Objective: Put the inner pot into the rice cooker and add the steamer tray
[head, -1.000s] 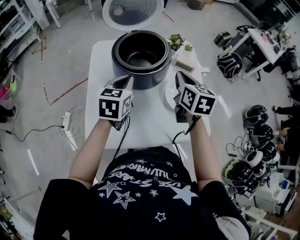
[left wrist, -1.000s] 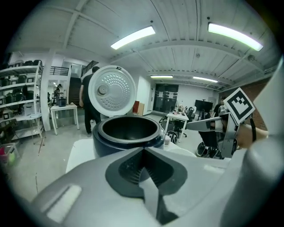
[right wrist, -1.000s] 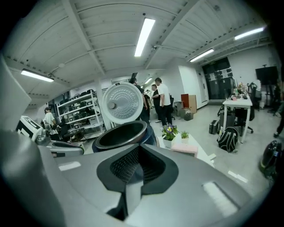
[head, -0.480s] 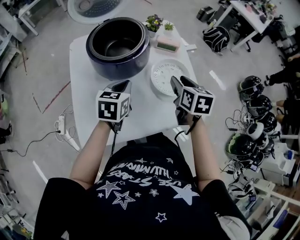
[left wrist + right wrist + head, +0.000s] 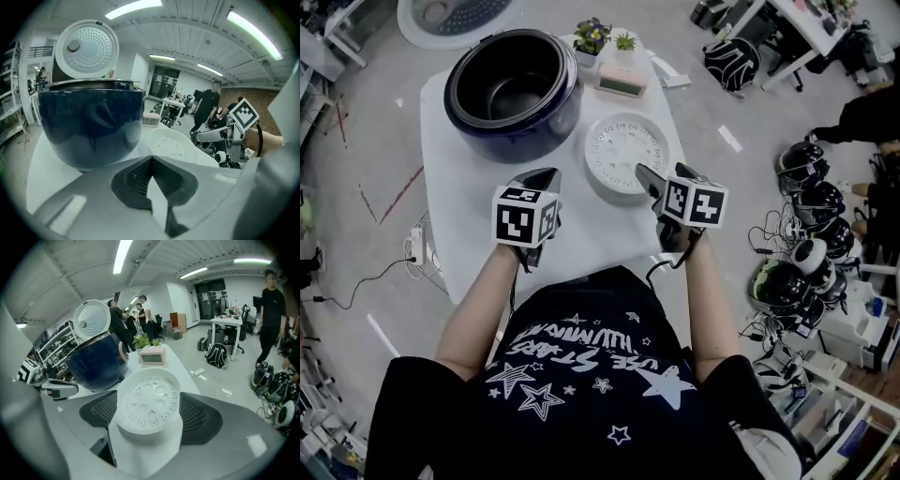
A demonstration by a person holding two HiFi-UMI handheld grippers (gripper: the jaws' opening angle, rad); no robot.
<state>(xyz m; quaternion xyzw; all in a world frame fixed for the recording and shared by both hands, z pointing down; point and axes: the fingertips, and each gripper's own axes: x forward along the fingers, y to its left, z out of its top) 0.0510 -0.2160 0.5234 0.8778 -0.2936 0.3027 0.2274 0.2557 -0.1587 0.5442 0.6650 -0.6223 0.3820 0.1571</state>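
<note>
Right gripper point(image 5: 647, 178) jaws just swung wide, steamer tray point(image 5: 623, 155) between them, ungripped. Left gripper point(image 5: 542, 176) jaws together, rice cooker point(image 5: 511, 89) at its eleven o'clock.

- White table point(image 5: 459, 192): rice cooker point(image 5: 520, 142) at the far left, lid point(image 5: 450, 13) swung open behind it, dark inner pot point(image 5: 508, 82) seated inside.
- Steamer tray point(image 5: 623, 150) lies flat just right of the cooker, not touching it.
- Pink clock point(image 5: 619, 80) and two small plants point(image 5: 598, 37) at the far edge.
- Left gripper point(image 5: 546, 174) over bare table near the cooker's front, touching nothing.
- Right gripper point(image 5: 644, 175): jaws have just been opening, tips at the tray's near rim, nothing gripped.
- Helmets point(image 5: 806, 262) on the floor at right.
</note>
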